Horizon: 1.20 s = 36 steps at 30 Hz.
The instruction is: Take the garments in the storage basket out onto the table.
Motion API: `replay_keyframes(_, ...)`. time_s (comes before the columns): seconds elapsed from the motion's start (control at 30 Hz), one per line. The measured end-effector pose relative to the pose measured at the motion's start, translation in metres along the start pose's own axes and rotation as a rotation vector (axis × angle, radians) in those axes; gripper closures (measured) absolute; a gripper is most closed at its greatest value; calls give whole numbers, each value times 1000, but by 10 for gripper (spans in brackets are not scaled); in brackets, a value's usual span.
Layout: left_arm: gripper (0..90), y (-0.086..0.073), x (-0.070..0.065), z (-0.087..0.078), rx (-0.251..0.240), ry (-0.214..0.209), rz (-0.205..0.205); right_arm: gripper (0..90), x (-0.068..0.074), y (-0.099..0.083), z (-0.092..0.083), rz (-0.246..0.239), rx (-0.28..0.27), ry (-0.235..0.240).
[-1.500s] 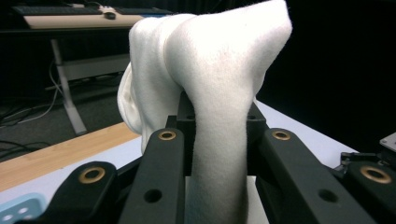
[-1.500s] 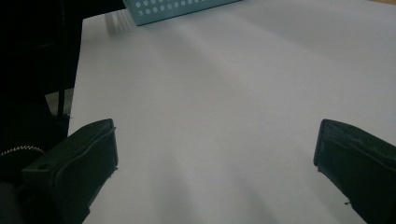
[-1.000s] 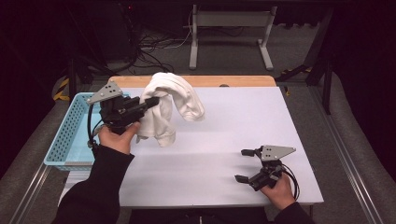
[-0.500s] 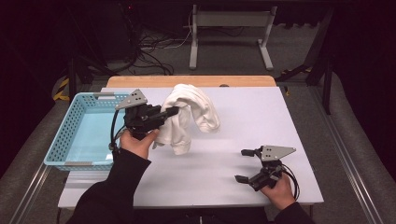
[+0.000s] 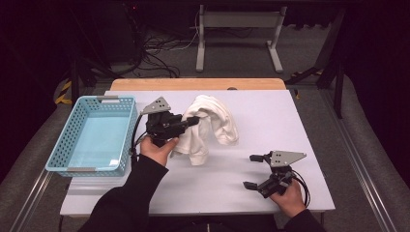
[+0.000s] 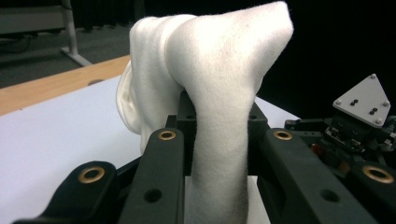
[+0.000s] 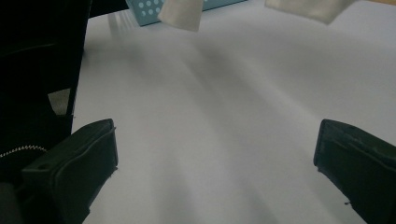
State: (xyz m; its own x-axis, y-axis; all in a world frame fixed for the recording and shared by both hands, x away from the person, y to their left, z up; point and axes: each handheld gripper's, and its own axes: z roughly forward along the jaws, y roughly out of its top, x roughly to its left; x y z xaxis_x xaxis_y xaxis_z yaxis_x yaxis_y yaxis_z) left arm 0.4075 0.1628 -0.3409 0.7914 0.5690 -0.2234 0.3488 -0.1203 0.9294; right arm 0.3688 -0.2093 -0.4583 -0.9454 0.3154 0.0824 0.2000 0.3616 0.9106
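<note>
A white cloth (image 5: 215, 118) hangs bunched above the middle of the white table (image 5: 275, 116), with its lower ends near or on the surface. My left gripper (image 5: 192, 122) is shut on it from the left, level, and held in a hand with a black sleeve. In the left gripper view the cloth (image 6: 219, 84) drapes over and between the black jaws. My right gripper (image 5: 250, 170) rests at the table's near right, open, with nothing between its fingers. In the right gripper view bare table lies between the wide jaws of this gripper (image 7: 217, 158), and the cloth's ends (image 7: 182, 11) hang at the top.
A light blue perforated basket (image 5: 65, 145) stands on the table's left side with nothing visible inside. The wooden table edge (image 5: 193, 84) runs along the back. Beyond it are cables and a metal stand on the dark floor.
My left gripper has carried the cloth to the right and lower, away from the basket toward the table's middle. The right gripper has stayed where it was.
</note>
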Motion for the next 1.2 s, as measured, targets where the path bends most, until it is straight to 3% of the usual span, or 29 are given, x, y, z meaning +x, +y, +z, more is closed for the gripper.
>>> replay_keyframes(0.43, 761, -10, -6, 33, 46, -56, -2, 4, 0, 0, 0, 1, 1, 5)
replay_keyframes(0.7, 754, -16, -2, 47, 82, -59, -26, 4, 0, 0, 0, 2, 2, 6)
replay_keyframes(0.9, 718, -20, 1, 57, 123, -39, -28, 4, 1, 0, 0, 2, 2, 7)
replay_keyframes(1.03, 707, -22, 4, 64, 152, 1, 13, 4, 1, 0, 0, 2, 1, 9)
replay_keyframes(1.2, 681, -25, 11, 69, 169, 34, 9, 4, 0, 0, 0, 2, 1, 9)
